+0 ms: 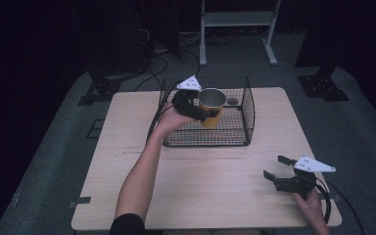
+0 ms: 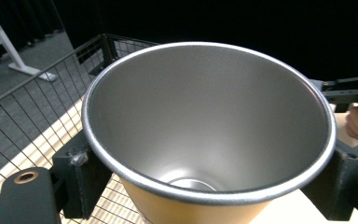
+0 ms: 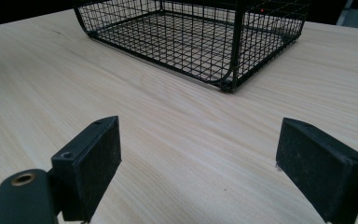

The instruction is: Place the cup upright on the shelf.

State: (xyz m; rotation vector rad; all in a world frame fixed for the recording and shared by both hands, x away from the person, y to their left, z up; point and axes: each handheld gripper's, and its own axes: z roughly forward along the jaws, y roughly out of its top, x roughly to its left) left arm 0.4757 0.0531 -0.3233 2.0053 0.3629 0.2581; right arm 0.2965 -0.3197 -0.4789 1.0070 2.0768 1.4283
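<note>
Steel-lined cup (image 1: pixel 211 106) with a yellow outside, pinched between the jaws of the left gripper (image 1: pixel 196 108), one jaw on each side of the wall just under the rim. Held upright above the wire basket (image 1: pixel 247 115), over its left half, clear of the mesh floor. Nothing inside the cup in the left gripper view (image 2: pixel 205 126), only the brushed metal wall and the round base. Grey three-cornered plate (image 1: pixel 189 83) on top of that gripper, left hand (image 1: pixel 169 120) reaching in over the basket's left wall.

Black basket standing toward the far edge of the wooden table (image 1: pixel 127 147), near the middle of that edge. Small dark round thing (image 1: pixel 232 101) lying on the basket floor near its far wall; too small to tell what.

Right gripper (image 1: pixel 279 169) low over the table near the near right corner, jaws spread wide and holding nothing, pointed toward the basket (image 3: pixel 191 42). Bare wood (image 3: pixel 191 154) between its two pads (image 3: pixel 91 163).
</note>
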